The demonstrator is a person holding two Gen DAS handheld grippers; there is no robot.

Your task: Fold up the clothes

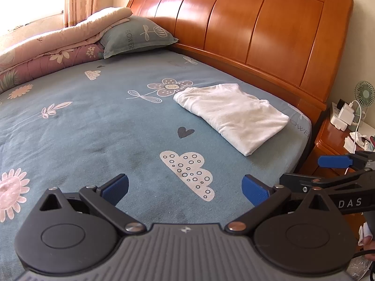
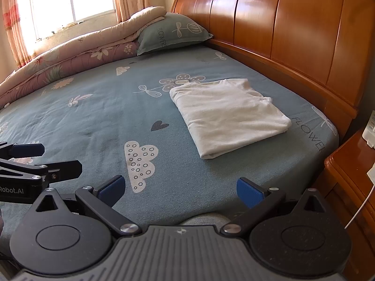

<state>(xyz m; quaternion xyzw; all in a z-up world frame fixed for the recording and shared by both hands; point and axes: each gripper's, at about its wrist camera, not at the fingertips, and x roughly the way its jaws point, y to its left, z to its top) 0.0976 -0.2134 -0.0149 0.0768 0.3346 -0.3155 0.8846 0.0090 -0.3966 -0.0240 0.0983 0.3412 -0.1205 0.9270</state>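
the pillow (image 1: 138,36) at the head of the bed has "flowers" printed along its case, and the blue bedsheet (image 1: 93,128) carries "flower" near its corner beside the bedside table (image 2: 351,187), among printed flowers, a heart and a dotted cloud. the side of the right gripper, seen from the left wrist, reads "das"; the side of the left gripper, seen from the right wrist, reads "robot.ai". the folded white t-shirt (image 2: 228,117) lies flat on the sheet near the wooden headboard (image 1: 246,30), a compact rectangle whose long axis runs diagonally from the printed flower toward the bed's near edge, its crumpled, bunched end pointing at the headboard side. it is well apart from both grippers. the left gripper (image 1: 185,188) hangs above the sheet with its blue-padded fingers (image 1: 117,186) spread wide and nothing between them; the right gripper (image 2: 181,190) likewise has its fingers (image 2: 248,193) spread apart and empty, just over the bed's edge. a rolled floral quilt (image 2: 70,56) lies along the far side under the window (image 2: 70,0), touching the pillow. on the bedside table a small green fan (image 1: 364,92) stands behind white chargers and cables.
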